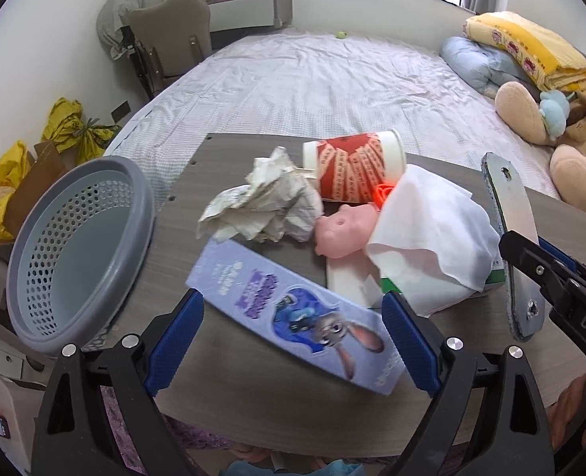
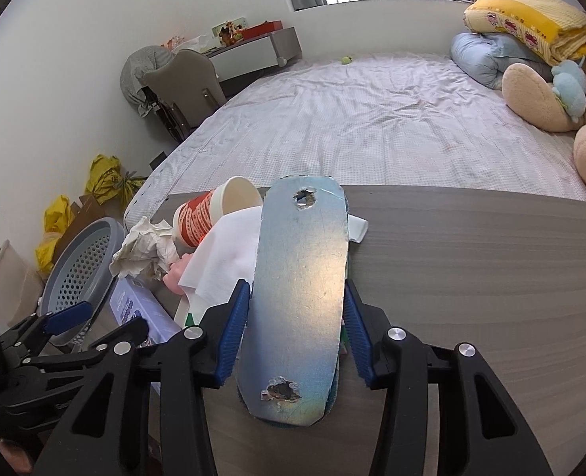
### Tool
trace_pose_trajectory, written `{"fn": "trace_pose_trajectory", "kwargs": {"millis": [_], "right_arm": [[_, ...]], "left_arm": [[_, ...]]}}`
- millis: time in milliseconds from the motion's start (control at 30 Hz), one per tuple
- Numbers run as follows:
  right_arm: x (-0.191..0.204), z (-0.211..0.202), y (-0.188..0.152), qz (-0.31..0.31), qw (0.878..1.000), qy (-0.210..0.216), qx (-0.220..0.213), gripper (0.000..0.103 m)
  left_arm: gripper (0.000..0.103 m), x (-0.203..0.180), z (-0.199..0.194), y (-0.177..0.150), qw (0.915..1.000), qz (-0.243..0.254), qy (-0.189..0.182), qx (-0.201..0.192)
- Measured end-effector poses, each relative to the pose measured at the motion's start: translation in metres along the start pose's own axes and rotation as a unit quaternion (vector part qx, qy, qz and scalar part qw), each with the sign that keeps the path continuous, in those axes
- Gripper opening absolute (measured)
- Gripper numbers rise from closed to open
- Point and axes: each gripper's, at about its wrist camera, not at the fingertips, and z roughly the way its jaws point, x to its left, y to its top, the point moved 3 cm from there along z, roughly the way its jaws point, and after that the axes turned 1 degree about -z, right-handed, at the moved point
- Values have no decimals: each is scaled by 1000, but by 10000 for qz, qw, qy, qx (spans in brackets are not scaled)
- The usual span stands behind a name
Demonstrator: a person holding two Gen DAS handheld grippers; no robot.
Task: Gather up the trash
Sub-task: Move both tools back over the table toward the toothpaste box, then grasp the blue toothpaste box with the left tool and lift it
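White tissue [image 1: 431, 230] drapes over pink toy [image 1: 342, 230] beside cup [image 1: 352, 170]

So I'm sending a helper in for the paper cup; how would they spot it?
On the grey board at the bed's foot sits a trash pile. The cup lies on its side at the far edge, beside the crumpled paper: the only red-and-white thing there.
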Motion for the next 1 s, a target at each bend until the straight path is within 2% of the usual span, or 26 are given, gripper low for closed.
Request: {"fn": "trace_pose_trajectory", "kwargs": {"millis": [100,200,367,733,1000], "right_arm": [[-7,-6,-3,88,9999,27,-50,46],[-11,-12,-6,231,9997,56,-102,46],[-13,-17,-9,325,9993,74,-141,46],[9,-19,-10,228,9993,233,-171,46],[25,-18,-19,233,9991,335,-125,46]], "left_arm": [[89,-13,6,2,9999,121,117,-2],[89,-22,12,1,9983,303,492,28],[89,-23,17,-5,9976,394,546,169],[89,23,9,-27,9970,273,622,360],[89,64,-3,-39,9968,-72,692,387]]}}
